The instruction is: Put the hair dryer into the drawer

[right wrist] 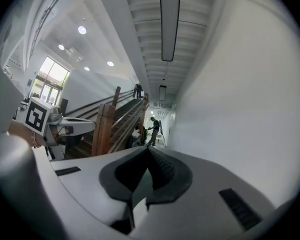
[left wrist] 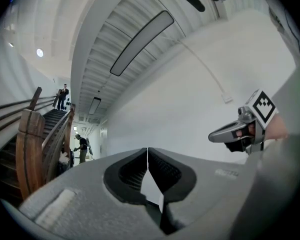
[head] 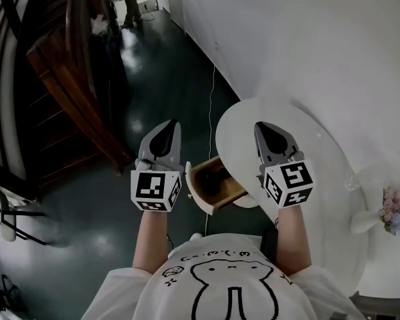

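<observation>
head view gives us the whole job: the white round table fills the right side, and under its near edge the wooden drawer stands pulled out, w/ a dark lump lying inside it that we take for the hair dryer, tho it's too small and dim to be sure of its shape. both tools are held up level, well above the drawer and apart from it: the left gripper over the dark floor, the right gripper over the table edge. each has its tongs pressed together on nothing. so we judge the main step done, dryer in the drawer, hands clear. at most the drawer is left to push in, which the task doesn't ask for. the wooden staircase shows from above at left in this view. the gripper views show none of the table, drawer or dryer. they look out across the room and add the ribbed ceiling w/ a long light panel, people on and near the stairs, and in the right gripper view a bright window. they also settle up close that the pads meet w/ nothing btw them, and each catches the other tool side-on.
</observation>
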Tool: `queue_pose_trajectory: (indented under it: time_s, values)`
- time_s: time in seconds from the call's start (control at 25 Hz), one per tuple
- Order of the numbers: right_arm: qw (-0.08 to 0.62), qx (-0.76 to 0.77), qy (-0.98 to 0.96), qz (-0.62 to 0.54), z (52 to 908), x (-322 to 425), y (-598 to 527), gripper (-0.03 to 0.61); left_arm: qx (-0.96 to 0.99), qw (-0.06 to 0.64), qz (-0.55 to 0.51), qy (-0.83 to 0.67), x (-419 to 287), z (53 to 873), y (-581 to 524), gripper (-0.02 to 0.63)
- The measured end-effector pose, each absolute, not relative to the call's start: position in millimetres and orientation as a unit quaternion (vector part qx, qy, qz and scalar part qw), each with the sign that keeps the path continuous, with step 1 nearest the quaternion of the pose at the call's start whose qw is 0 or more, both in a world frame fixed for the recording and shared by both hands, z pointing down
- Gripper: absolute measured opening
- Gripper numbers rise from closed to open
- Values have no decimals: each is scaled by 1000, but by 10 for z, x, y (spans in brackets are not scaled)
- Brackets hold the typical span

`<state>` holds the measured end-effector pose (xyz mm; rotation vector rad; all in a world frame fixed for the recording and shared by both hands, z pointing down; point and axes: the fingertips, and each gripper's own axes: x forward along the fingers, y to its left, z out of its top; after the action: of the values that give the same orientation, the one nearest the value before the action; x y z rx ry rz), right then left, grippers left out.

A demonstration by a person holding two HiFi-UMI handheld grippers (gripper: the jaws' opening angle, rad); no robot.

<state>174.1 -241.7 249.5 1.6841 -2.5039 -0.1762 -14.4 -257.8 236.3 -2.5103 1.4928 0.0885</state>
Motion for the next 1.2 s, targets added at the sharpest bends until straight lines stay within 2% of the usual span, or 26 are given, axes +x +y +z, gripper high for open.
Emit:
queue_pose_trajectory:
  time_s: [0.4, 0.64, 1.2]
  values:
    - [0, 594, -796, -120, 2078, 2103, -2132, -2, -851, 144, 34, 504, -130, 2060, -2502, 15]
    - [7, 614, -775, -149, 1907, 2270, -2039, -2, -845, 178, 31, 504, -117, 1920, -2463, 15]
    - [13, 609, -773, -177, 1733, 2183, -1968, -2, -853, 201, 37, 480, -43, 1786, -2427, 15]
